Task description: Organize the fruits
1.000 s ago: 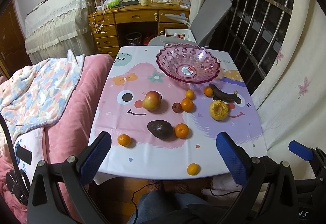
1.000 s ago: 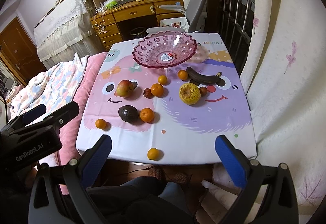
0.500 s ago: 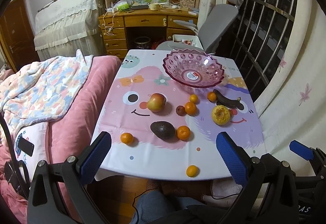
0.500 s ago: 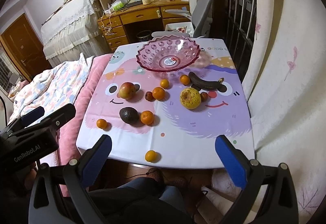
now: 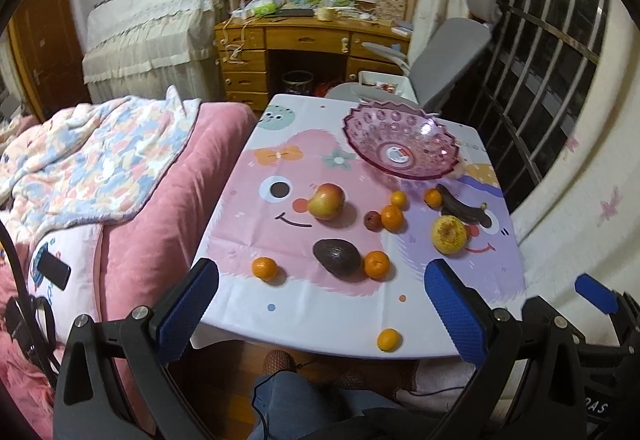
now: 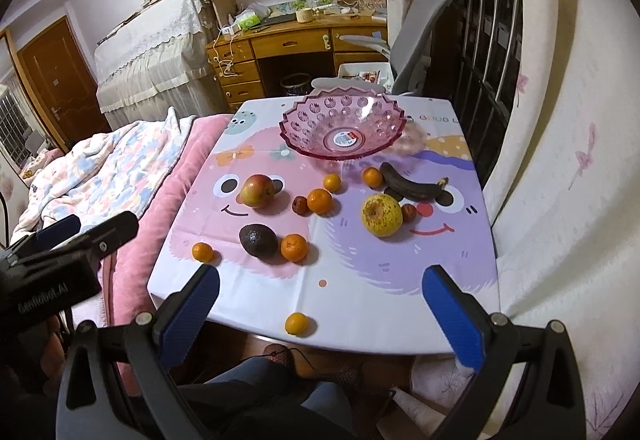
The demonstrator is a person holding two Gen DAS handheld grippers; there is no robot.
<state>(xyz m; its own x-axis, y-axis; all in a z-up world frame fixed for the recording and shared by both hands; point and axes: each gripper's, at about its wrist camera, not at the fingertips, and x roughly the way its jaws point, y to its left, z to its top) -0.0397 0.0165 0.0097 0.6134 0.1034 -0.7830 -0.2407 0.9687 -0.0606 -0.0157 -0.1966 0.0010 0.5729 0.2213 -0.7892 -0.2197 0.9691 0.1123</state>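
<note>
An empty pink plastic bowl [image 5: 400,144] [image 6: 344,132] stands at the table's far end. In front of it lie an apple [image 5: 326,201] [image 6: 257,190], an avocado [image 5: 337,257] [image 6: 258,240], a yellow pear [image 5: 449,234] [image 6: 381,215], a dark banana [image 5: 460,205] [image 6: 412,186], two small dark-red fruits and several small oranges, one [image 5: 388,339] [image 6: 297,323] at the near edge. My left gripper [image 5: 320,312] and right gripper [image 6: 320,316] are open and empty, held above the table's near edge.
The table [image 5: 328,316] carries a cartoon cloth. A bed with a pink quilt [image 5: 152,208] touches its left side. A grey chair [image 6: 416,40] and a wooden desk [image 6: 288,44] stand behind it. A curtain [image 6: 560,160] hangs at the right.
Both grippers have tilted upward and drawn back a little, so the table sits lower in view. The fruits have not moved. Both grippers stay open.
</note>
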